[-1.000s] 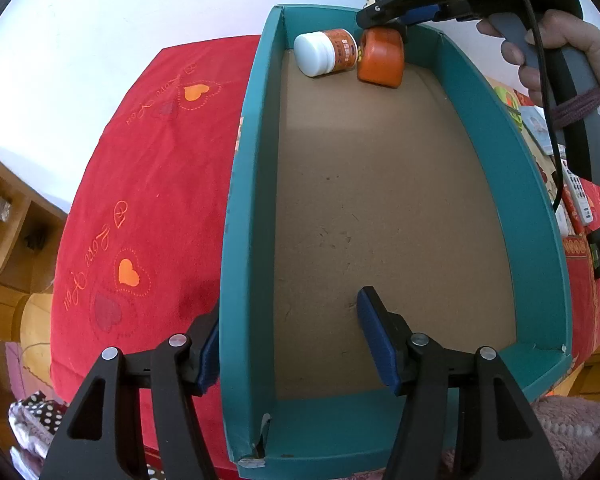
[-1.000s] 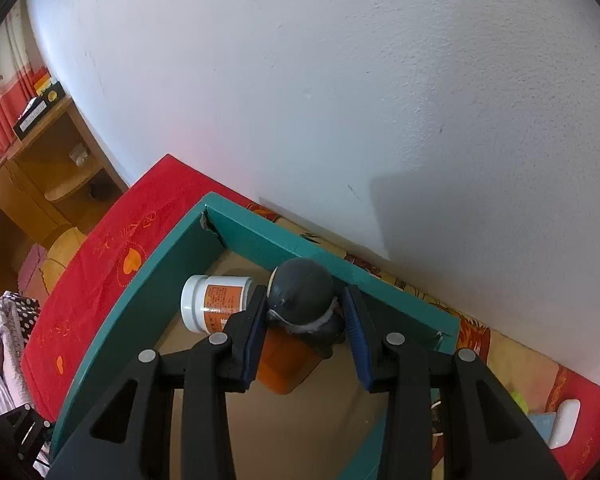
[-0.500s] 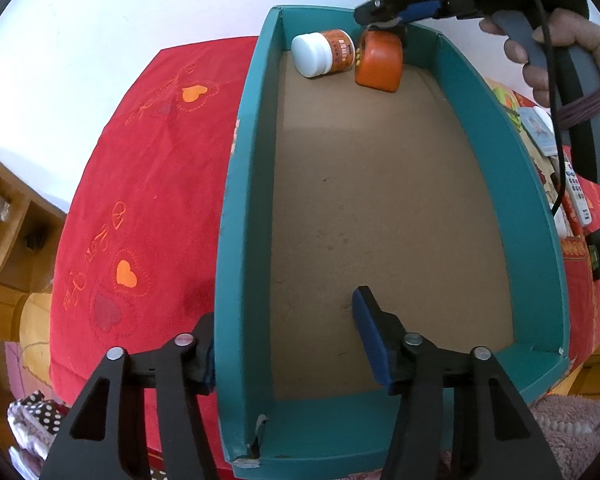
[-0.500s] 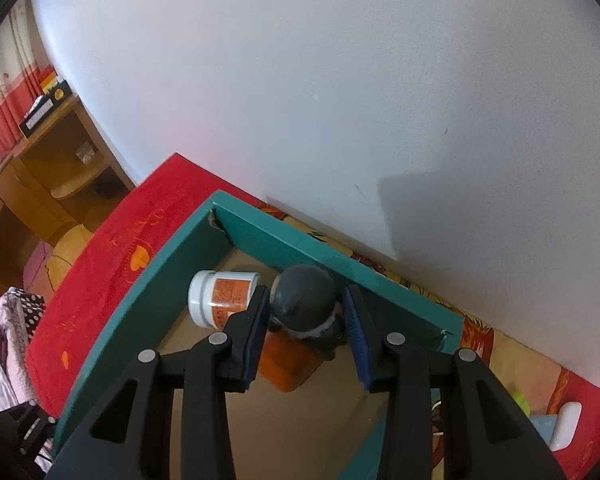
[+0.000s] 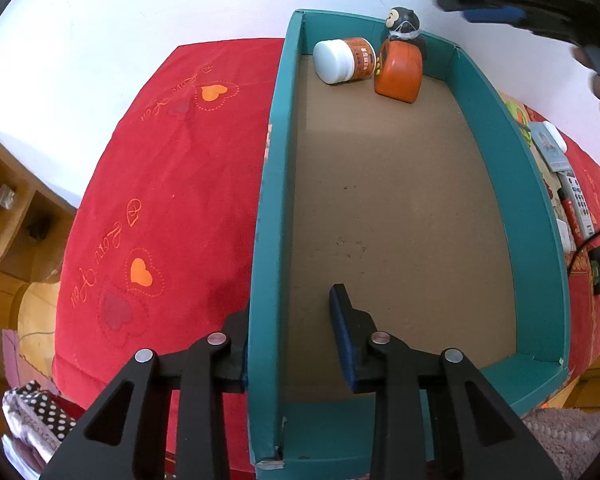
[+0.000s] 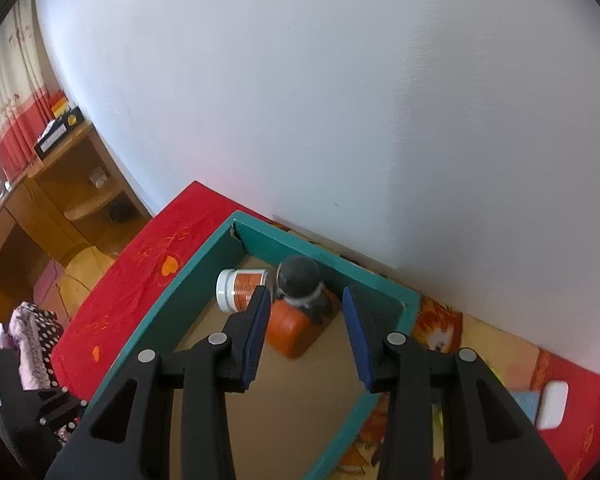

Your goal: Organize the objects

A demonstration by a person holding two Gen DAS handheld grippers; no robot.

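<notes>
While the left gripper's point(image 5: 290, 332) jaws close astride the teal box's point(image 5: 268, 208) left wall, probably to steady it, the right gripper point(image 6: 306, 326) hangs spread and empty above the orange toy point(image 6: 290, 330) with its dark figure, beside the white-capped jar point(image 5: 342, 60) in the box's far corner on the red bedspread point(image 5: 160, 184).

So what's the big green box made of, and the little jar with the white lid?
The box looks like cardboard: matte teal walls, a plain brown fibrous floor, a torn corner. The jar is probably plastic: a smooth, slightly shiny white lid and an orange printed label.
</notes>
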